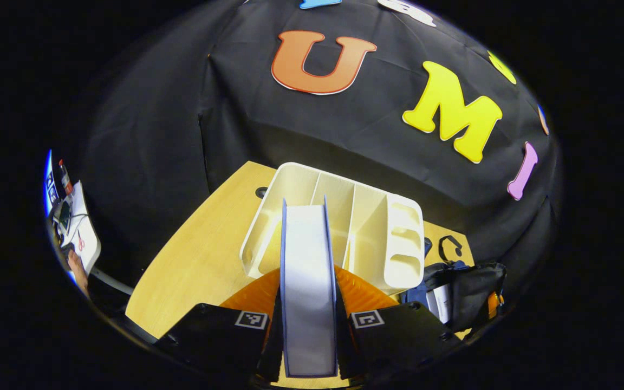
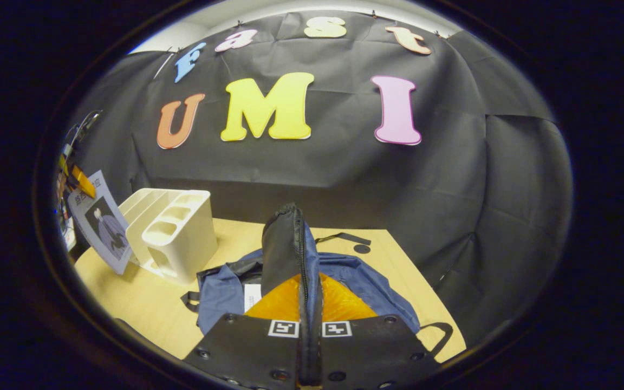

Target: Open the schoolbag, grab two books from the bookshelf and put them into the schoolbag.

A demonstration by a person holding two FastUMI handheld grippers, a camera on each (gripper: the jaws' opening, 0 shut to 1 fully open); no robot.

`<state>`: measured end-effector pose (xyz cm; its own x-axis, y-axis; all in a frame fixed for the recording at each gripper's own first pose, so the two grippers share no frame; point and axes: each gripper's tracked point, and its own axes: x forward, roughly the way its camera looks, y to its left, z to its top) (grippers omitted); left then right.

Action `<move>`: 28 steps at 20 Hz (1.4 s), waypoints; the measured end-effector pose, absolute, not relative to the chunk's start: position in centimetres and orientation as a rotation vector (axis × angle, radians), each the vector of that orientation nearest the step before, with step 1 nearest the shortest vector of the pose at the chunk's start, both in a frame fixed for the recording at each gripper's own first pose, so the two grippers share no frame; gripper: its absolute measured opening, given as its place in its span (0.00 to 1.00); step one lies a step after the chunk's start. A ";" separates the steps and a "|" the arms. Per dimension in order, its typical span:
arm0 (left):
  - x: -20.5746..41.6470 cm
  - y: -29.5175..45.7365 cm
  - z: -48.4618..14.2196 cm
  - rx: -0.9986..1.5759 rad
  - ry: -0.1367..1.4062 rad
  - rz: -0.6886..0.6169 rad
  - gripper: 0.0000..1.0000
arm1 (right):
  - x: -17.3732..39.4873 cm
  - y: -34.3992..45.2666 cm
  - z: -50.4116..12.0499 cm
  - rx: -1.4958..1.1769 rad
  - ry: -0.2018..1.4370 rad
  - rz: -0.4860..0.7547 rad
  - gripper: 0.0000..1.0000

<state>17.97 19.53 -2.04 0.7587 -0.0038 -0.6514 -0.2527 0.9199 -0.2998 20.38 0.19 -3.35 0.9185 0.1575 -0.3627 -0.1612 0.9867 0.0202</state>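
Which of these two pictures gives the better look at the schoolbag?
The right gripper view: the schoolbag lies spread across the table in the middle, with the right tongs pinching its raised zipper flap. The left gripper view catches just a dark corner of it at the right edge, beyond the white bookshelf.

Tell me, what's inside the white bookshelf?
The bookshelf slots look empty. The left gripper holds a book in front of it, hiding part of one slot.
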 end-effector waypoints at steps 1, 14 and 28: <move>17.1 19.3 -2.1 -0.411 0.695 0.130 0.42 | 20.2 0.6 -2.8 -0.005 0.351 0.178 0.01; 9.3 12.4 -4.5 -0.666 0.636 -0.018 0.42 | 20.3 0.6 -0.4 -0.057 0.274 0.145 0.01; 13.6 2.4 -6.3 -1.104 0.620 -0.170 0.46 | 20.7 -0.3 2.2 -0.044 0.205 0.113 0.00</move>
<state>13.64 2.42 -6.26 0.8199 -0.4255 -0.3831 -0.1711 0.4565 -0.8731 20.75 -0.31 2.25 0.9728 0.1077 -0.2052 -0.1166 0.9927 -0.0321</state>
